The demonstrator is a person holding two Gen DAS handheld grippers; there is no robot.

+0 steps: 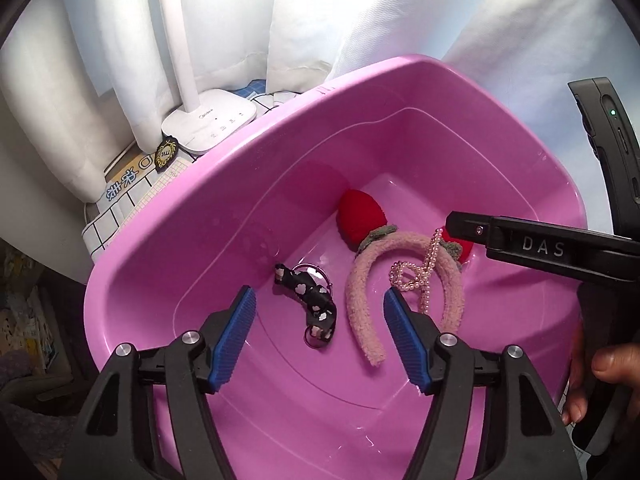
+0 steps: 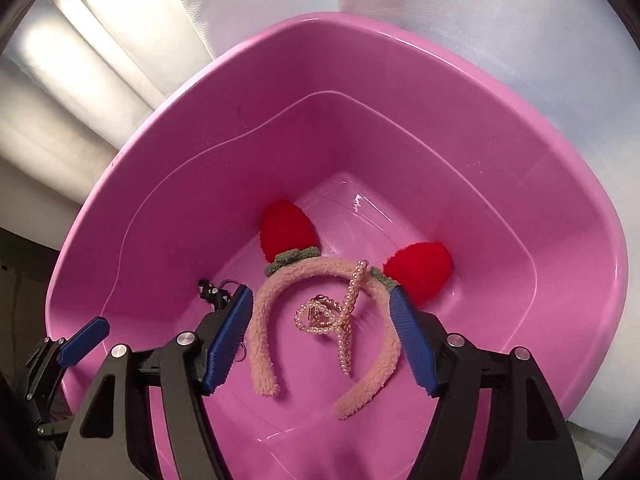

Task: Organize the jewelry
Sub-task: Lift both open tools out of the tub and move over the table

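Note:
A pink plastic basin holds a fuzzy pink headband with two red strawberry ears, a pearl hair clip lying on the headband, and a black patterned strap with metal rings. My left gripper is open and empty above the basin, over the strap. My right gripper is open and empty, straddling the headband and pearl clip; it shows from the side in the left wrist view.
A white lamp base and a checked cloth lie behind the basin's left rim. White curtains hang behind. One blue fingertip of the left gripper shows at the basin's left rim in the right wrist view.

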